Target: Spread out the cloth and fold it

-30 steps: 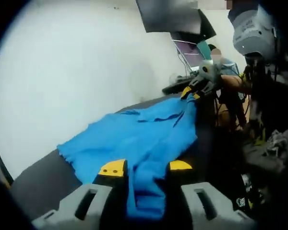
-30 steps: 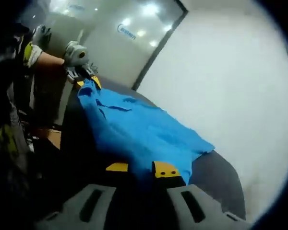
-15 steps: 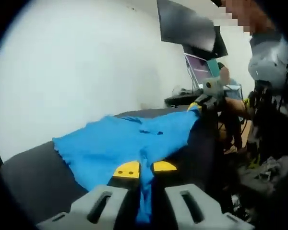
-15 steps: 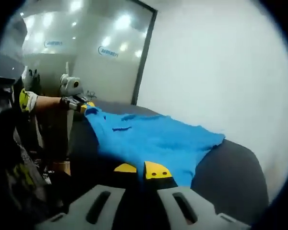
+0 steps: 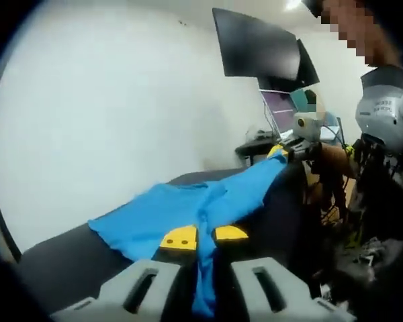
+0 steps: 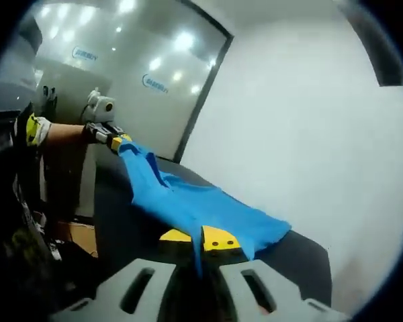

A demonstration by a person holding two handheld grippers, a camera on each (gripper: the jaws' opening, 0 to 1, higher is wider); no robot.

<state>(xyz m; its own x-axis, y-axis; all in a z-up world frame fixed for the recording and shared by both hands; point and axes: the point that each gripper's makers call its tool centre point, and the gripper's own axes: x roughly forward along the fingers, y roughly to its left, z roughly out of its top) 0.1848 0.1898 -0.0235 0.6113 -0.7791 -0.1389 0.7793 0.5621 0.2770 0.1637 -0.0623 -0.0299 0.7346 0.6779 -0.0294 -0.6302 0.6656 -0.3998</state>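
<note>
The blue cloth (image 5: 188,208) was stretched between the two grippers, one near-edge corner pinched in each, and this span was what the coming move turned on. In the left gripper view the left gripper (image 5: 203,236) had its yellow-tipped jaws closed tight on a bunched corner, a tail of fabric hanging down between them, while the cloth ran forward and to the right up to the right gripper (image 5: 287,149), which clamped the opposite corner just beside the desk's edge. The right gripper view showed the same line from the other end — the right gripper (image 6: 200,238) closed on its corner, the cloth (image 6: 188,204) rising as a taut ridge toward the left gripper (image 6: 114,139) held by the person's gloved hand. The long axis of the cloth therefore lay along the near edge of the dark desk (image 5: 54,258), from gripper to gripper, with the held edge lifted and the rest trailing away onto the desk toward the white wall. The far part looked rumpled and only partly flat. As a judgement, spreading called for both grippers to lower together and draw the held edge toward the person, neither one being nearer to the free end than the other.
</note>
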